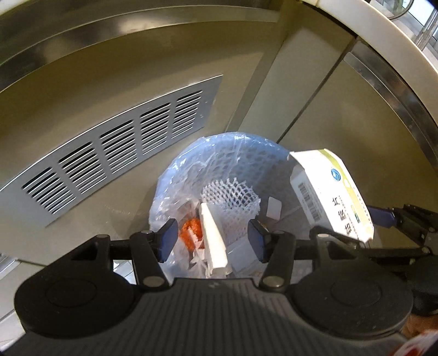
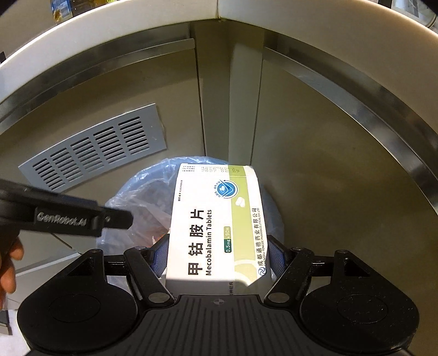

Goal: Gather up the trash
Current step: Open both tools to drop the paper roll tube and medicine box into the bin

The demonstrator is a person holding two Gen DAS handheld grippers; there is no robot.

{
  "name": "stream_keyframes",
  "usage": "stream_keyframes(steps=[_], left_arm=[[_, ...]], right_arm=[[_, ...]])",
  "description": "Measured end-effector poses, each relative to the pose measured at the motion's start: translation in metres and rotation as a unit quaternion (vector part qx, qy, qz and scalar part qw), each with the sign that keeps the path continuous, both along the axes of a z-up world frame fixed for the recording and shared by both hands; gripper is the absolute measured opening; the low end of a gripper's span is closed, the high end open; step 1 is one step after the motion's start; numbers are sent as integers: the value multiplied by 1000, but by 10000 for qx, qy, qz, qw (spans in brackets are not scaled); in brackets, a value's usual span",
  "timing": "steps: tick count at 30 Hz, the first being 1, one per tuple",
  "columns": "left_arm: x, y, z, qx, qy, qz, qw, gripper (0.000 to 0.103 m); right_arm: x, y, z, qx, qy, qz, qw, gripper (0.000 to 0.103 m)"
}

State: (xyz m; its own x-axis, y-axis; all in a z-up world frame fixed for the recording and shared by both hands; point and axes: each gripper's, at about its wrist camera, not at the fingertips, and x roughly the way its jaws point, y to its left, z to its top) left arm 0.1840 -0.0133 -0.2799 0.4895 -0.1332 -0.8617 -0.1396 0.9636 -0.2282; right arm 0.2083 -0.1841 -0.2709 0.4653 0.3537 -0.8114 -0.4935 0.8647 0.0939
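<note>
A round trash bin lined with a bluish plastic bag stands on the floor in a cabinet corner. Inside lie white foam netting, a white folded carton piece and an orange wrapper. My left gripper is open and empty right above the bin. My right gripper is shut on a white and green Mecobalamin tablet box and holds it over the bin. The box also shows at the right in the left wrist view.
A grey vent grille is set in the steel panel left of the bin. Steel panels meet in a corner behind it, under a white counter edge. The left gripper's body crosses the right wrist view.
</note>
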Motion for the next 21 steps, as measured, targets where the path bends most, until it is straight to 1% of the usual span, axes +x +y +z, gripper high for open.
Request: stream_keyframes(steps=[9,13,21], left_arm=[[-19,14,9,-24,11,287,9996,52],[-25,18,12,-19,15,334,9994,52],[-20,28,8,-12,37,365,9993,52]], right_arm=[[6,7,0,86,58,-37,9999,71],[8,12,-3,102,124,-68,9998,71],[17,22,-12,192,242,-179,9994,71]])
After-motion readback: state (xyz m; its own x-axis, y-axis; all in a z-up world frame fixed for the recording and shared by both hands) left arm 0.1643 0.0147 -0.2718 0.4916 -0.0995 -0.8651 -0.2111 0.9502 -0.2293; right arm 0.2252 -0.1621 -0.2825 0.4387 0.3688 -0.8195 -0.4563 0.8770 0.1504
